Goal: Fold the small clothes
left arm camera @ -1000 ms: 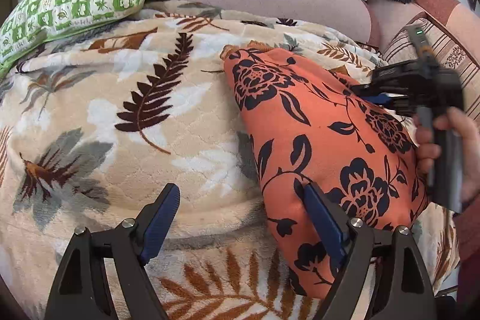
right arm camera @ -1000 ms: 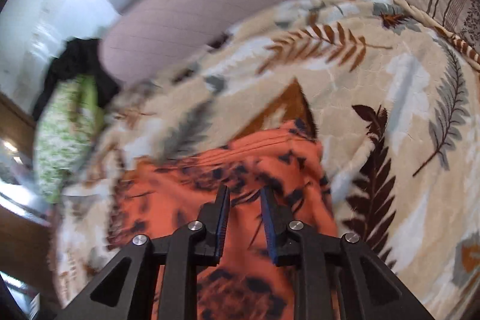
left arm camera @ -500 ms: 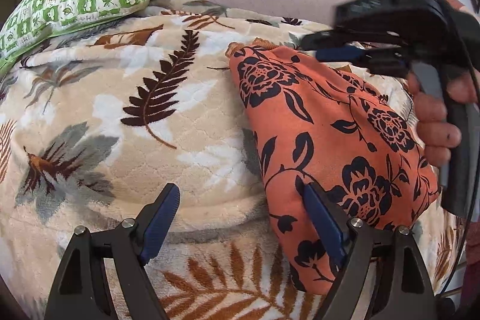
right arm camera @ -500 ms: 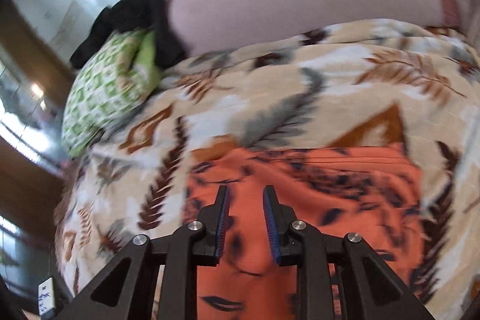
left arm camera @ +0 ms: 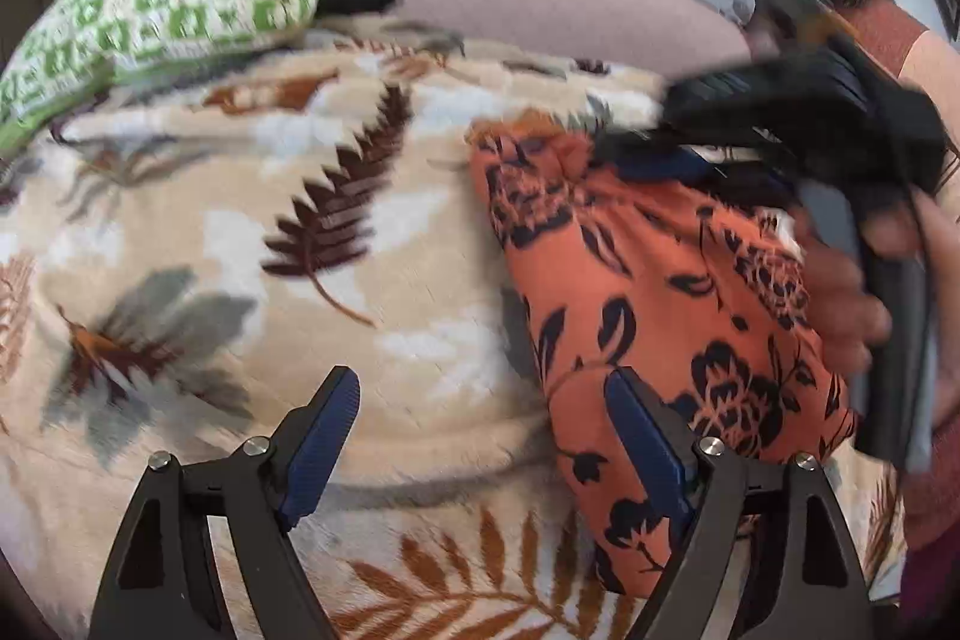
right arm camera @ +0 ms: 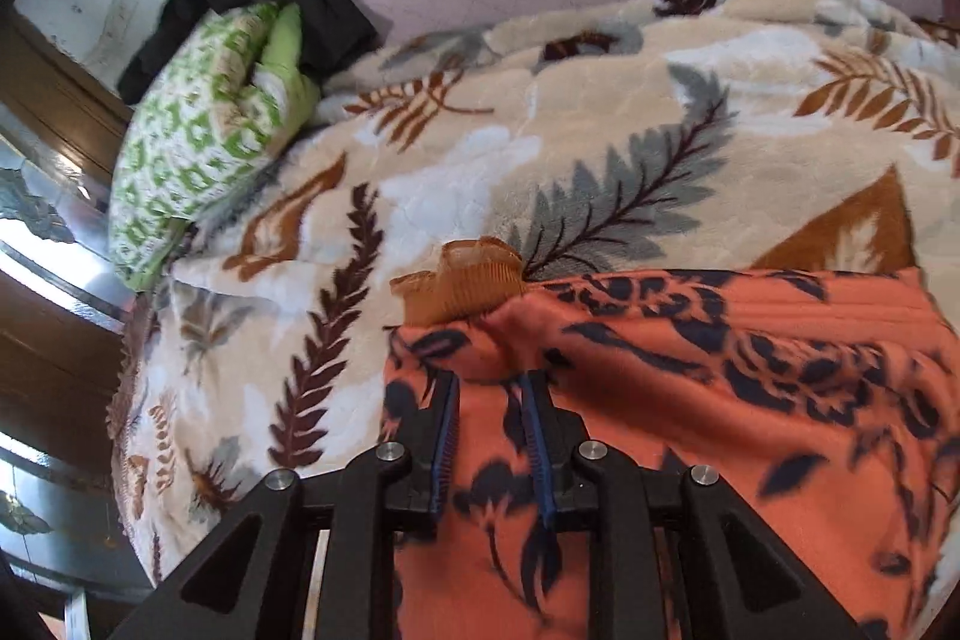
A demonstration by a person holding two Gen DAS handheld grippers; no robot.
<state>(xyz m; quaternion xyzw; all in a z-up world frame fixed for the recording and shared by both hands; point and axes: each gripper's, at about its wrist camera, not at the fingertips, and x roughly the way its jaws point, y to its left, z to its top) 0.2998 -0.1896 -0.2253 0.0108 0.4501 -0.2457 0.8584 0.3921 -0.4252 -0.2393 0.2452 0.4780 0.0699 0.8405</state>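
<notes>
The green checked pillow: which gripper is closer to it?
Left. The left gripper hangs over the blanket beside the green checked pillow; the right gripper is farther, over the orange cloth.

The left gripper (left arm camera: 480, 430) — black arms tipped with ribbed blue pads (left arm camera: 321, 439) — points steeply downward with its jaws spread wide and nothing pressed between them. The right gripper (right arm camera: 489, 391), of the same black-and-blue build, also tilts downward, its jaws drawn close with a narrow gap (whether the pads pinch anything cannot be told). A bare hand (left arm camera: 852, 298) wraps the right gripper's grey handle.
</notes>
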